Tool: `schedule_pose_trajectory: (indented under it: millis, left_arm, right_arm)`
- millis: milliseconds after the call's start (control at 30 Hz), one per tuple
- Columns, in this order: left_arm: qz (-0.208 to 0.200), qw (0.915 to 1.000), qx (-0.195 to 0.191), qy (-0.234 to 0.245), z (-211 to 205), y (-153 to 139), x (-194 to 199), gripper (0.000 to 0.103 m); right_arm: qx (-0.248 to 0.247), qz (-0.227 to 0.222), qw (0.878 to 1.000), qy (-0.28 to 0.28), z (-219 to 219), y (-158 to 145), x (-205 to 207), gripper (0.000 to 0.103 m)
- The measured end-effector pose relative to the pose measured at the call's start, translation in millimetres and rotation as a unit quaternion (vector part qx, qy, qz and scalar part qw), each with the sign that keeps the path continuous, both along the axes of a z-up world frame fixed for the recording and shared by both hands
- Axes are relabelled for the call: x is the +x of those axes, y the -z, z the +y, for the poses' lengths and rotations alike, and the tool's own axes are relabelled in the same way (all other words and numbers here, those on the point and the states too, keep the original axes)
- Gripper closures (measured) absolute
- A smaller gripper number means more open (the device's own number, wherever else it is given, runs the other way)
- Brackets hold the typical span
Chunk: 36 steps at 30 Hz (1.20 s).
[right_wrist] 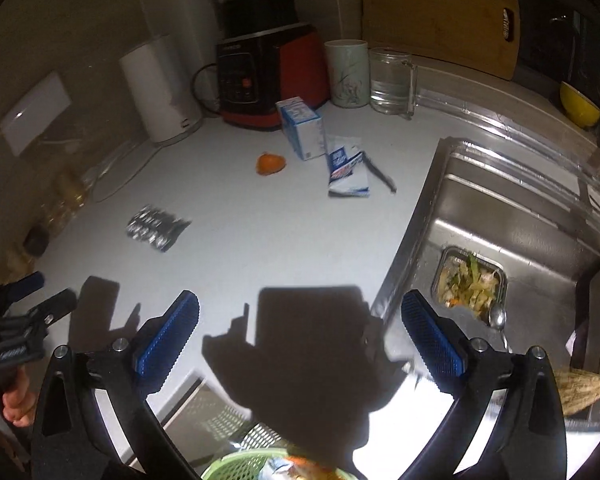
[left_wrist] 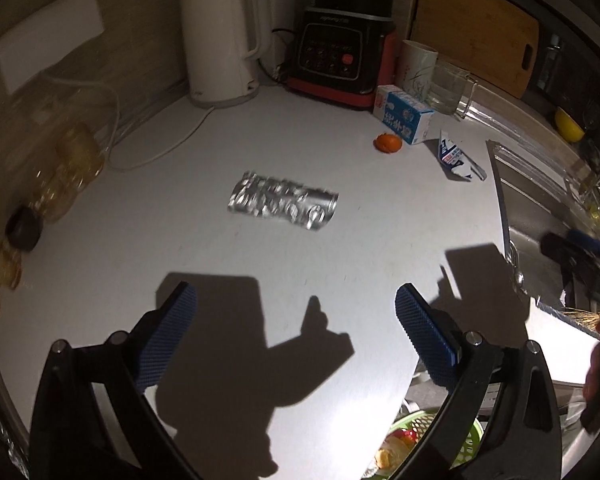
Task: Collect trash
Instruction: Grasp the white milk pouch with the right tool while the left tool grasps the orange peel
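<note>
left wrist view: the left gripper (left_wrist: 296, 312) hangs over a white countertop (left_wrist: 228, 280) with its blue pads spread wide and nothing between them. ahead of it lies one crumpled silver blister pack (left_wrist: 283, 201), alone in the middle of the counter. further back sit one orange peel (left_wrist: 388, 142), one blue-and-white carton (left_wrist: 403, 116) with print too small to read, and one flattened carton (left_wrist: 454, 157) just right of it. along the wall stand one white kettle (left_wrist: 220, 40), one black-and-red blender base (left_wrist: 340, 52) whose brand line is illegible, one printed cup (left_wrist: 417, 67), one glass mug (left_wrist: 449, 87) and a wooden cutting board (left_wrist: 476, 28). a green basket (left_wrist: 424, 426) shows below the counter edge.

right wrist view: the right gripper (right_wrist: 300, 320) is likewise wide open and empty, above the counter edge beside a steel sink (right_wrist: 520, 216). the sink's strainer (right_wrist: 471, 282) holds food scraps, with one spoon (right_wrist: 498, 318) at its rim. the blister pack (right_wrist: 157, 226) lies to the left, the peel (right_wrist: 270, 163) and both cartons behind. the green basket (right_wrist: 240, 466) with scraps sits at the bottom edge. one yellow bowl (right_wrist: 578, 104) stands far right.
</note>
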<state>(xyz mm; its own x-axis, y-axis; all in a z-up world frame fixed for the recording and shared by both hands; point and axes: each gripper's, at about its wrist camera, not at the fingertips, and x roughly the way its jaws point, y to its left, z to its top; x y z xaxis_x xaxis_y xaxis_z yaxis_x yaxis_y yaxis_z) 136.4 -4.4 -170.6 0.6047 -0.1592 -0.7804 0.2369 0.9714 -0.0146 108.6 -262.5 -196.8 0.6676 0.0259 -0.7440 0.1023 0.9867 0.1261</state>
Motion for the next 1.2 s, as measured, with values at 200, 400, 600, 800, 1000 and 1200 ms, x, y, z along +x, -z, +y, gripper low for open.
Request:
schedule_pose_trajectory:
  millis: [200, 400, 600, 800, 1000, 1200]
  left_arm:
    - [-0.013, 0.9992, -0.01, 0.036, -23, 0, 26, 0.008]
    - [-0.014, 0.9963, -0.001, 0.085, -52, 13, 70, 0.008]
    - [-0.016, 0.9905, -0.006, 0.137, -86, 22, 119, 0.008]
    - [0.014, 0.9878, -0.029, 0.153, -113, 38, 170, 0.008]
    - [0.031, 0.9906, -0.024, 0.132, -143, 58, 200, 0.008]
    - [0.042, 0.9922, -0.026, 0.114, -168, 74, 219, 0.01]
  right_arm:
    - [-0.033, 0.003, 0.999, 0.0, -16, 14, 87, 0.003]
    - [-0.041, 0.035, 0.998, 0.016, -43, 47, 163, 0.007]
    - [-0.026, 0.064, 0.997, 0.032, -65, 70, 201, 0.016]
    - [-0.05, 0.08, 0.995, 0.018, -64, 82, 208, 0.043]
    - [-0.058, 0.073, 0.996, 0.006, -70, 82, 202, 0.076]
    - [-0.046, 0.053, 0.998, 0.003, -78, 68, 180, 0.083]
